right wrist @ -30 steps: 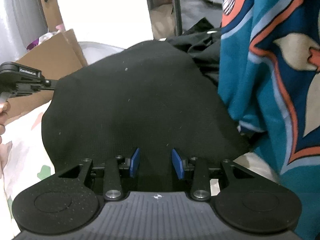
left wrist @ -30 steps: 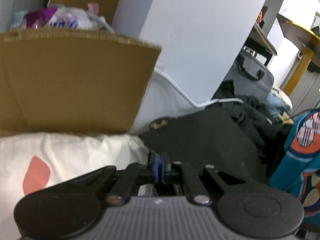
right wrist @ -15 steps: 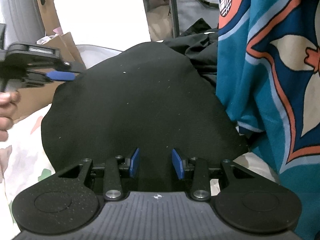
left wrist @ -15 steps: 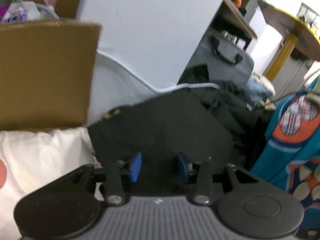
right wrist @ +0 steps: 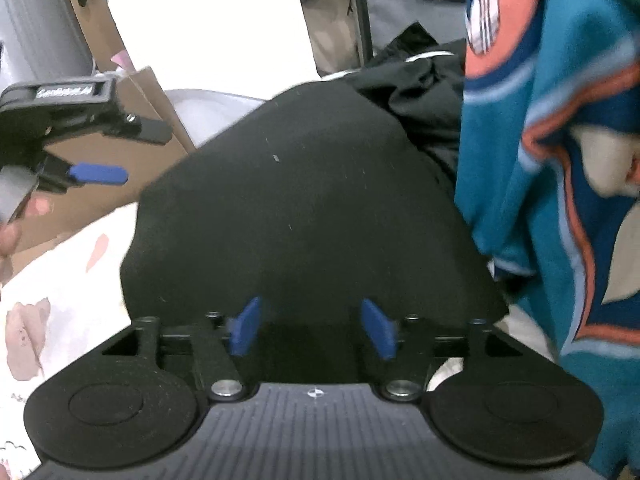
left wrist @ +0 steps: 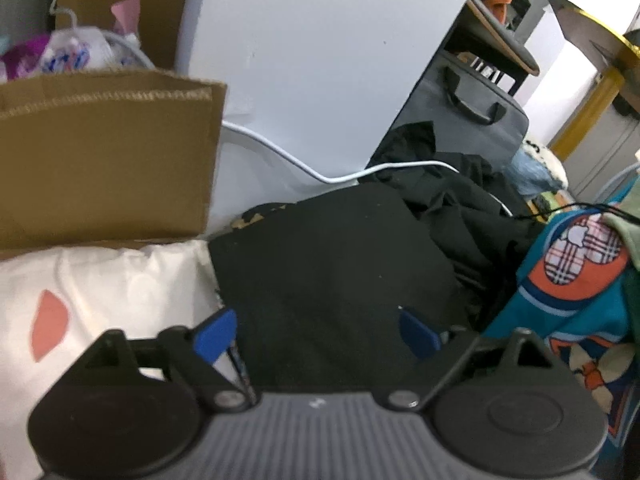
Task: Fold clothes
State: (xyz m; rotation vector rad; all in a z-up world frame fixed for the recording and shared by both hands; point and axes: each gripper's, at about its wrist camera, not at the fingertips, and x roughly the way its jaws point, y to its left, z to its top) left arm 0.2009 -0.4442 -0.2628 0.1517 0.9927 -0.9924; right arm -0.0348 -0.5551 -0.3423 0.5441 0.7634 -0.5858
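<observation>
1. My left gripper (left wrist: 316, 332) has its fingers spread wide apart, gripping nothing; the blue pads (left wrist: 214, 334) are smooth and flat on black linkage arms, with a ribbed grey body behind them.
2. My right gripper (right wrist: 314, 330) is likewise apart and empty, its blue pads (right wrist: 246, 330) angled outward above two black round discs speckled with lint.
3. The black garment (right wrist: 304, 216) lies folded just ahead of both sets of fingers, a matte, soft knit with a rounded far edge and small pale flecks of fluff on it.
4. At its far left corner the left view shows a patch of gold-and-black pattern (left wrist: 256, 216), too blurred to read.
5. It rests on a white sheet (left wrist: 104, 280) printed with soft pink blotches.
6. To its right hangs a teal jersey (right wrist: 560, 184) with orange, pale blue and cream bands; a plaid-filled round patch (left wrist: 580, 256) shows in the left view.
7. Behind it lies a crumpled heap of dark clothes (left wrist: 464, 200), crossed by a white cable (left wrist: 304, 168).
8. A corrugated cardboard box (left wrist: 104, 160) stands at left.
9. A grey bag (left wrist: 464, 116) with black handles leans at the back.
10. The right view catches my left gripper from the side; the white lettering on its top is illegible.
</observation>
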